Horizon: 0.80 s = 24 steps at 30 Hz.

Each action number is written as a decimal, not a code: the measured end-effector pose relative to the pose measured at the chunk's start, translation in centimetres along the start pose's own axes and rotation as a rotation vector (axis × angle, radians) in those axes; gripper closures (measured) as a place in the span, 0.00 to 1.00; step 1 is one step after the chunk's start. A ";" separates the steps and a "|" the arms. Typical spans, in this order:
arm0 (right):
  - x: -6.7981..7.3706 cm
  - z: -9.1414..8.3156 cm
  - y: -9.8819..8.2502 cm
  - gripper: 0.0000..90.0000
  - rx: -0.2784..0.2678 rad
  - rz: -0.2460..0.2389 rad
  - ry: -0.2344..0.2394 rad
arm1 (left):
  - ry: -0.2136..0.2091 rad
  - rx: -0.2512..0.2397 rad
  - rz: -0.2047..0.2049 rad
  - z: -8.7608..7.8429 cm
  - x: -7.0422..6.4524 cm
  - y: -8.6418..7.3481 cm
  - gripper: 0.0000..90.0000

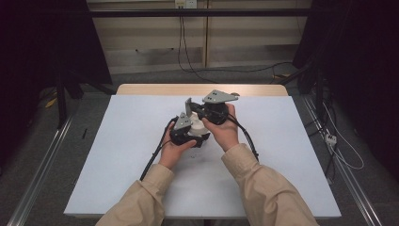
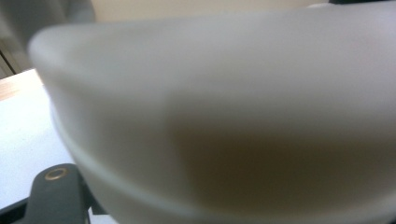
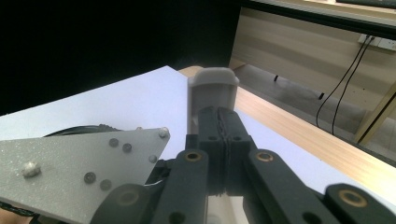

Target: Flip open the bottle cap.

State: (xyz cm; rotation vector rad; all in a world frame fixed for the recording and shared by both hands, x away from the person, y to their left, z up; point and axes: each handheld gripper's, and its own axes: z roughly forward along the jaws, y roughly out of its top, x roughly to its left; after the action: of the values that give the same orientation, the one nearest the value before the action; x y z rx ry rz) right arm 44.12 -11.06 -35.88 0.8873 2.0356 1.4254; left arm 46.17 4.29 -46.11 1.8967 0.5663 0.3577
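1. Nearest the camera in the high view, two beige sleeves (image 1: 254,188) are seen entering from the bottom edge, with the forearms angled inward toward the table's middle.
2. The left hand (image 1: 173,149) is wrapped under the left gripper (image 1: 184,126), palm up; whether its jaws are clenched or released cannot be told (its own view is taken up by a blurred white surface, with one dark jaw base at the lower left).
3. A white object (image 1: 196,125) is held between the two grippers, above the middle of the white table (image 1: 117,155); its shape is hidden.
4. The right hand (image 1: 225,129) is clasped over the right gripper (image 3: 223,126), whose jaws are pressed together on a thin white upright tab (image 3: 213,95), its long axis standing vertically and its rounded end pointing up.
5. Beyond the table's wooden far edge (image 3: 299,135), a pale wall with hanging cables (image 1: 181,42) is seen.
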 end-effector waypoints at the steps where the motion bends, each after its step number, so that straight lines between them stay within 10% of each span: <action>1: 0.0 0.0 0.0 0.99 0.000 -0.001 0.001 | 0.000 0.003 0.004 0.0 0.0 0.0 0.21; 24: 0.0 1.6 -0.6 0.99 0.004 -0.003 0.026 | -0.003 0.001 0.000 0.0 0.0 0.0 0.21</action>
State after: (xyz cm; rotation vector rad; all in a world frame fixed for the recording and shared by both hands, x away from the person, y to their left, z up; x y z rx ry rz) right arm 45.18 -10.22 -37.01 0.8712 2.0589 1.4388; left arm 46.19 4.31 -46.10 1.8982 0.5647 0.3549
